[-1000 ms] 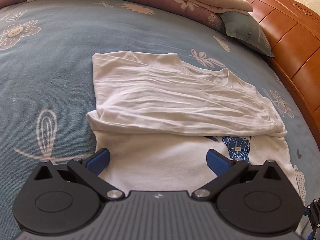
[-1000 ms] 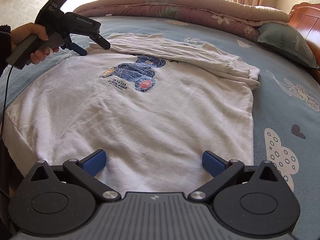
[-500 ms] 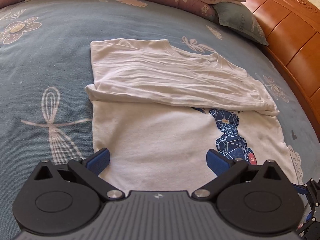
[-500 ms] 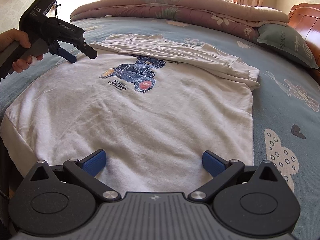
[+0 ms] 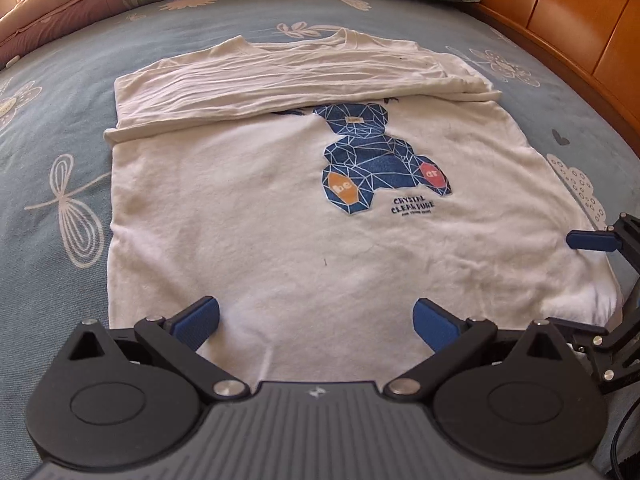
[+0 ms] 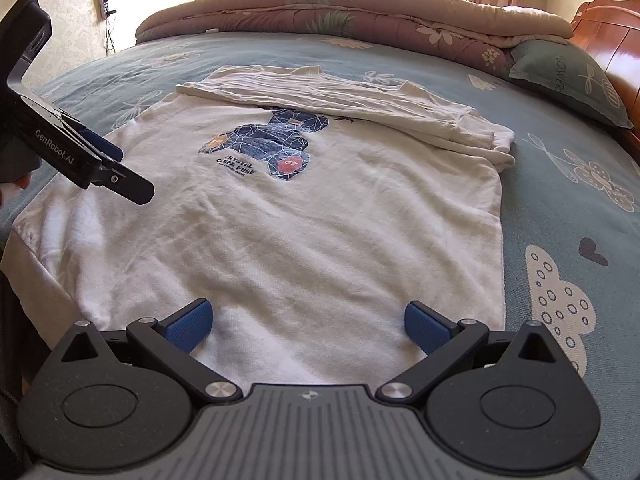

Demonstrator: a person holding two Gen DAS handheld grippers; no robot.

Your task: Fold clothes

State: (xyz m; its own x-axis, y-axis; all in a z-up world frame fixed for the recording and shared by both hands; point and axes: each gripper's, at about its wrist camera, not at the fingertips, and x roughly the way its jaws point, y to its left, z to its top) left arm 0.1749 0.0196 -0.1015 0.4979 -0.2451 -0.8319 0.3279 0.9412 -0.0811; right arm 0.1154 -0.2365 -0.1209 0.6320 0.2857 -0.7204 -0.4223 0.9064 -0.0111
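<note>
Both grippers parked at the near edge of the shirt, nothing grabbed yet

The white cotton T-shirt with the blue geometric bear print (image 5: 280,216) lies flat on the blue flower-patterned bedsheet (image 5: 52,120), its far side already folded over in a long band (image 5: 280,80) running left-right. So the unfolded near edge is the one that matters, I'd guess. The left gripper (image 5: 316,320) and right gripper (image 6: 308,322) both sit spread wide, blue pads empty, right over that near edge. The shirt stretches away ahead of both, long axis across the fingers. The left one (image 6: 100,160) looks closer to the left corner.
</note>
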